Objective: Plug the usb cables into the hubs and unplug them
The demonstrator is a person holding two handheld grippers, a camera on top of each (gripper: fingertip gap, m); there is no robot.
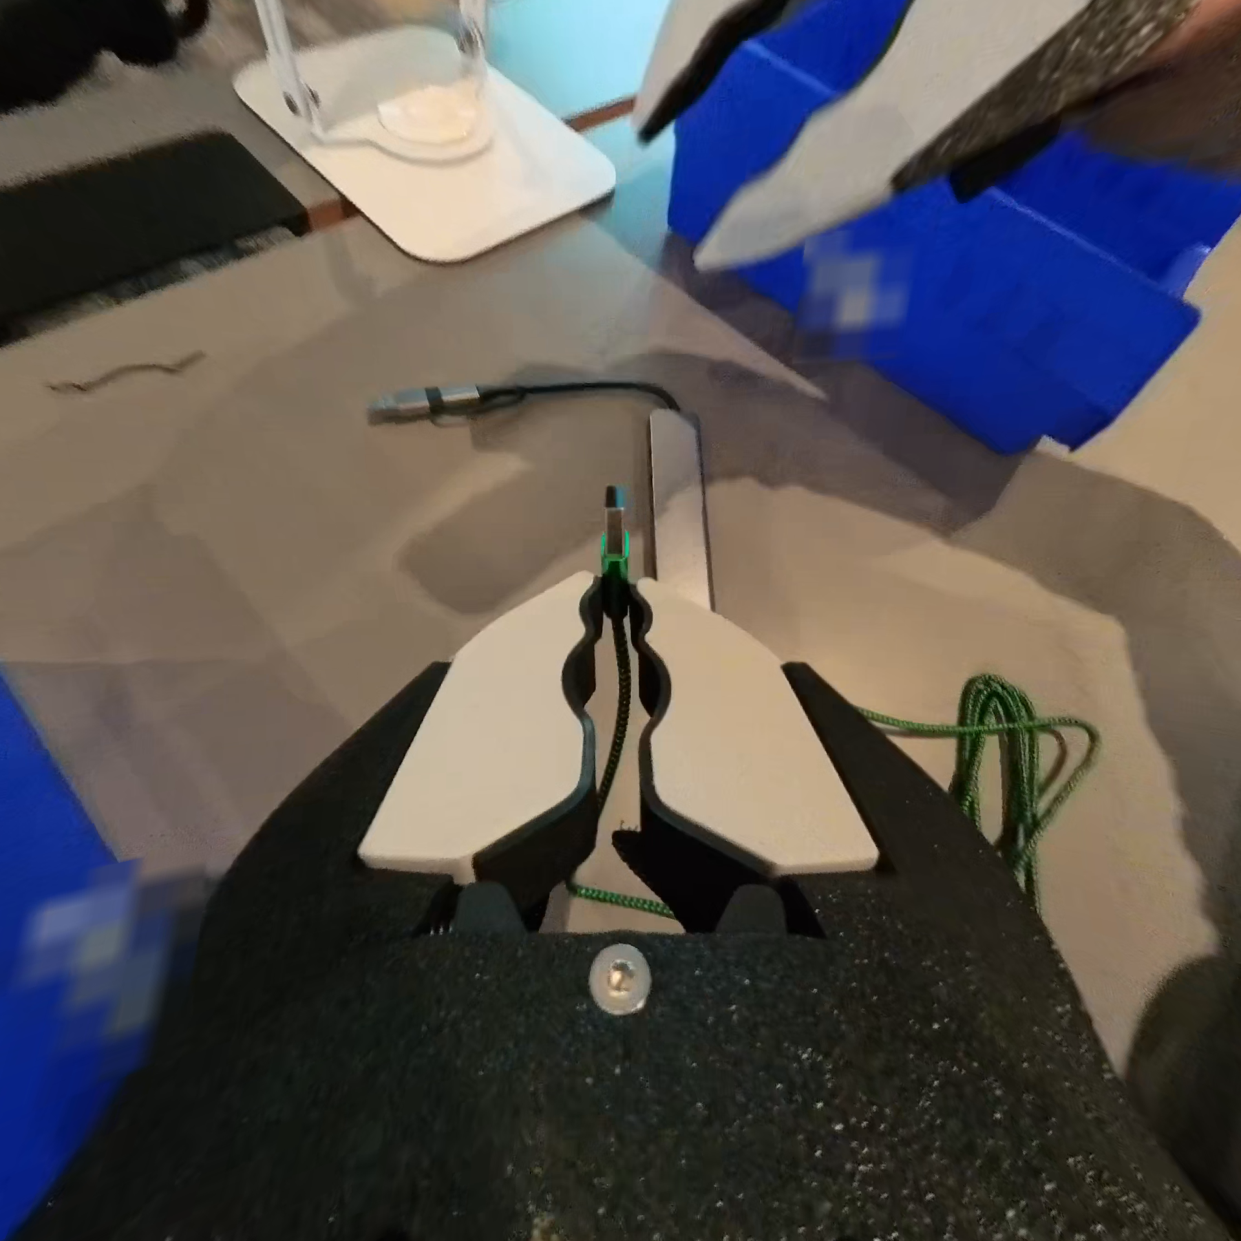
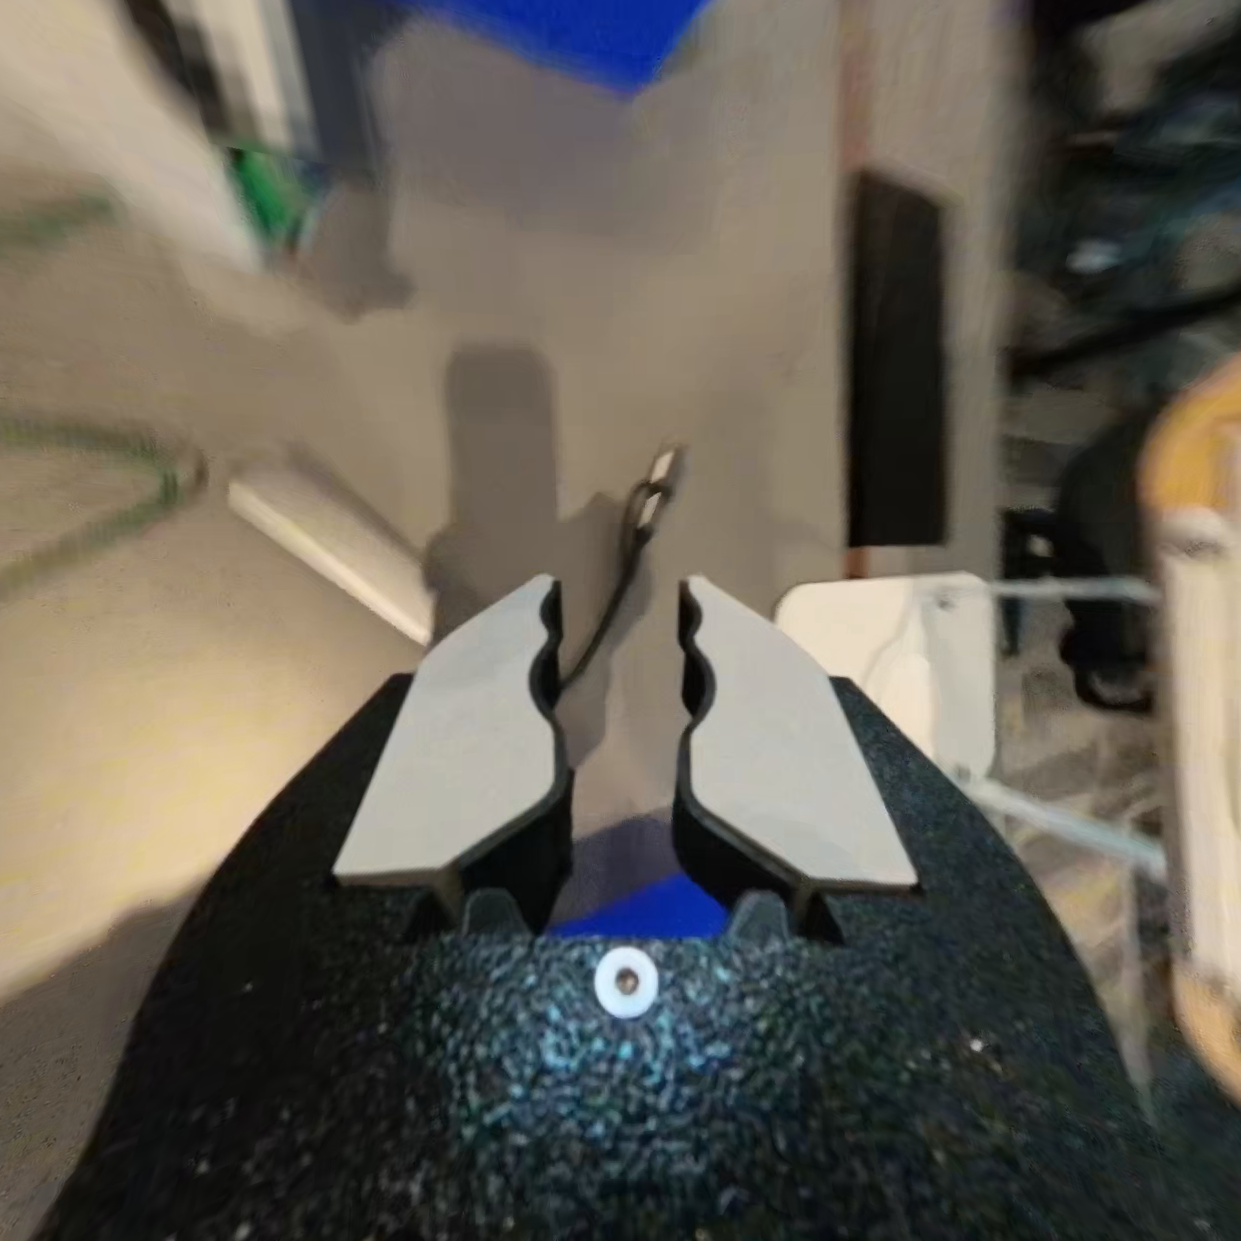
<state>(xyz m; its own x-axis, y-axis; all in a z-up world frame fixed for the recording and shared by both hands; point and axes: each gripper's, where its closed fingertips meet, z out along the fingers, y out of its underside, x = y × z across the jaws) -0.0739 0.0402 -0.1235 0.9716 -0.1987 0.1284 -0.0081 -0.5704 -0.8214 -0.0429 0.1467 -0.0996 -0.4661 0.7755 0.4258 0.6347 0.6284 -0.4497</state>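
Note:
My left gripper (image 1: 614,581) is shut on the plug of a green braided USB cable (image 1: 614,530). The plug's bare metal end points forward, close beside the left edge of a slim silver hub (image 1: 678,497) lying on the table. The rest of the green cable (image 1: 1000,739) lies coiled at the right. The hub's dark lead ends in a grey connector (image 1: 430,403). My right gripper (image 2: 618,591) is open and empty above the table; it also shows in the left wrist view (image 1: 675,195), raised at the top right. The blurred right wrist view shows the hub (image 2: 322,530) and its connector (image 2: 661,470).
A blue bin (image 1: 1007,322) stands at the far right and another blue box (image 1: 54,873) at the near left. A white stand base (image 1: 436,174) with a clear upright and a black flat object (image 1: 134,215) sit at the back. A thin twist tie (image 1: 127,373) lies at the left.

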